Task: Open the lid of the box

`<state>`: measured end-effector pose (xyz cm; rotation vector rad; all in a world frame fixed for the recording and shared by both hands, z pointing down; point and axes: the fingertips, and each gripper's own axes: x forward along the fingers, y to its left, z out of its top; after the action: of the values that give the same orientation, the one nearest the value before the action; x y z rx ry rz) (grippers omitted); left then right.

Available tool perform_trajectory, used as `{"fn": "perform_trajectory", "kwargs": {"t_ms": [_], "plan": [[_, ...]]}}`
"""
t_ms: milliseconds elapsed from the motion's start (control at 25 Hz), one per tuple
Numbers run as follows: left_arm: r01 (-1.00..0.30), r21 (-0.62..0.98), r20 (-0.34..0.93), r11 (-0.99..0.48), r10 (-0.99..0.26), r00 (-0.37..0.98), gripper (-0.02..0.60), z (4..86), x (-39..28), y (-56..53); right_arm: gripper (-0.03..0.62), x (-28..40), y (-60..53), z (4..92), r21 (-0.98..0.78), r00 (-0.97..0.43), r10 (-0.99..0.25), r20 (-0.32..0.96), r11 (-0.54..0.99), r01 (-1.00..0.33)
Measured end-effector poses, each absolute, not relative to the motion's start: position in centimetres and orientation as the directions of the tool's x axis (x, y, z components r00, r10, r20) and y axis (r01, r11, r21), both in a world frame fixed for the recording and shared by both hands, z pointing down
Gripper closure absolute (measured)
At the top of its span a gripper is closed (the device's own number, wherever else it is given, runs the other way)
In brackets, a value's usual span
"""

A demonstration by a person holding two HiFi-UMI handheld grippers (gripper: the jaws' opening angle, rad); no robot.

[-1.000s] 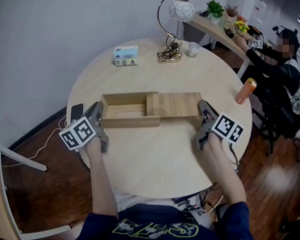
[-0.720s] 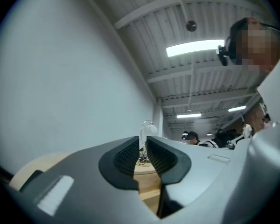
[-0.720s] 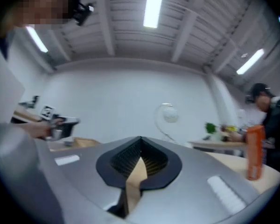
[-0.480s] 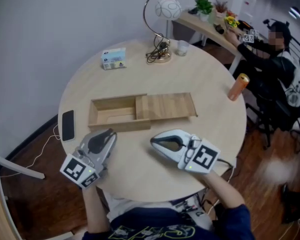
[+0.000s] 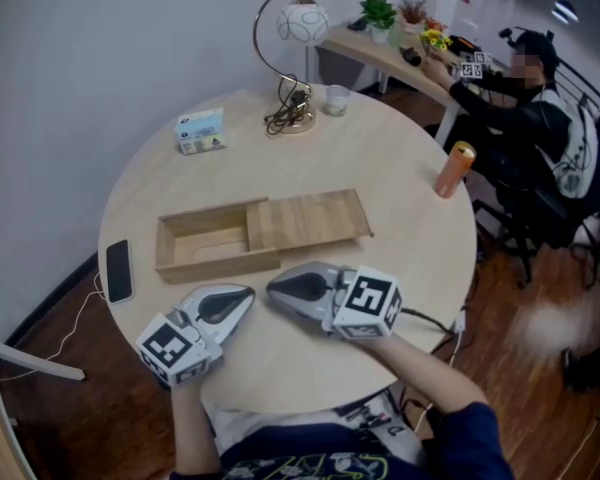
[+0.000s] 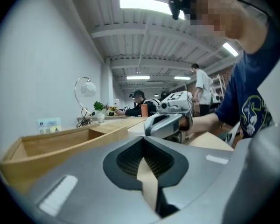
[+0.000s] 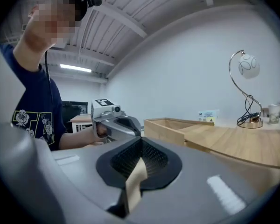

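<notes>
The wooden box (image 5: 205, 243) lies in the middle of the round table (image 5: 410, 238). Its sliding lid (image 5: 305, 220) is pushed to the right, so the left half of the box stands open. Both grippers rest on the table in front of the box, apart from it. My left gripper (image 5: 242, 296) is shut and empty, tips pointing right. My right gripper (image 5: 272, 288) is shut and empty, tips pointing left, almost meeting the left one. The left gripper view shows the box (image 6: 60, 143) and the right gripper (image 6: 170, 120). The right gripper view shows the box (image 7: 168, 125), the lid (image 7: 233, 143) and the left gripper (image 7: 114, 122).
A black phone (image 5: 118, 270) lies at the table's left edge. A small carton (image 5: 200, 131), a lamp (image 5: 290, 68) and a cup (image 5: 337, 100) stand at the back. An orange can (image 5: 455, 170) stands at the right edge. A person (image 5: 520, 118) sits at a side desk.
Both grippers have drawn back from the box's two ends to the table's front, where they now lie tip to tip. The box and its lid have stayed as they were.
</notes>
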<state>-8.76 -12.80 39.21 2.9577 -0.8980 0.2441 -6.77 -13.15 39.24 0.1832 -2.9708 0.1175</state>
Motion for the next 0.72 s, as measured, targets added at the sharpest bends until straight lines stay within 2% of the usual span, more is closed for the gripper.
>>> {"fn": "perform_trajectory", "kwargs": {"t_ms": [80,280,400,720], "plan": [[-0.55,0.092,0.145,-0.83,-0.535,0.832,0.578,39.5,-9.6,-13.5,0.585,-6.8,-13.2,39.2,-0.07,-0.979,-0.118,0.166,0.989,-0.131],[-0.441,0.123,0.289,-0.889,-0.393,0.873,0.578,41.5,-7.2,-10.9,0.585,-6.8,-13.0,39.5,-0.057,-0.979,-0.102,0.177,0.992,-0.114],[-0.441,0.123,0.306,-0.889,-0.389,0.869,0.578,41.7,-6.7,-11.1,0.585,-6.9,-13.0,39.3,-0.053,-0.981,-0.102,0.167,0.992,-0.112],[-0.411,0.068,0.142,-0.909,-0.399,0.906,0.579,39.2,-6.4,-11.3,0.585,-6.6,-13.2,39.3,-0.056,-0.979,-0.114,0.166,0.991,-0.125]]}}
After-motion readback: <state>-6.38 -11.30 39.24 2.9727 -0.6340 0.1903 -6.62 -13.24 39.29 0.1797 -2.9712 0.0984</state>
